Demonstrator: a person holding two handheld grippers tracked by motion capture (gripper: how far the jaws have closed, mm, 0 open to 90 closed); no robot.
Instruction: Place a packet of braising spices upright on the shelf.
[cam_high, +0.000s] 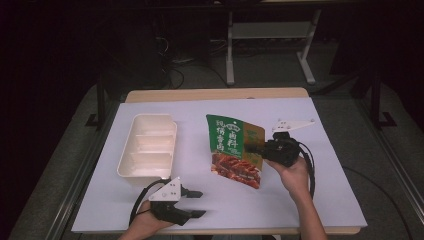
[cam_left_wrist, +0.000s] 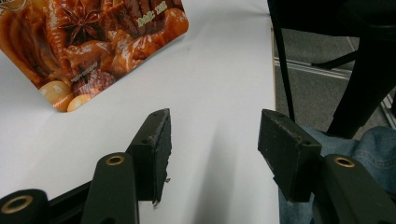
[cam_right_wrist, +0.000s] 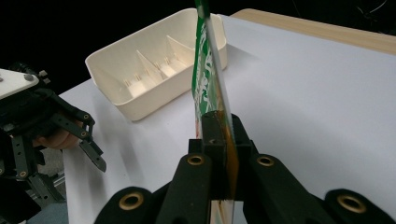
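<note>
- Cream plastic tray with three compartments (cam_high: 148, 146): on the white table cover (cam_high: 320, 190), left of centre, long axis running away from the person. All compartments look empty. It lies well apart from both grippers, the left one being the nearer.
- Left gripper (cam_high: 196, 203): black, two-jawed, held low at the near edge of the table, just in front of the tray's near end. Jaws spread wide with nothing between them; in the left gripper view they point across bare table cover, the pouch's lower corner lying ahead and to the left.
- Flat foil food pouch, green at the top and printed with a red-brown braised dish below (cam_high: 235, 150): at the middle of the table, between tray and right hand. Long axis runs from the far green end to the near red end, tilted slightly so the near end leans to the right. It appears raised on edge, its near corner on or close to the table; I cannot tell whether it touches.
- Right gripper (cam_high: 252, 148): jaws clenched on the pouch's right edge, about mid-length; the right gripper view shows the thin sheet pinched between the two pads (cam_right_wrist: 211, 140) and rising away towards the tray.
- Governing relation, as a judgement: the tray lies to the left of the held pouch, so any placing would carry it leftward, its long axis already near parallel to the tray's.
</note>
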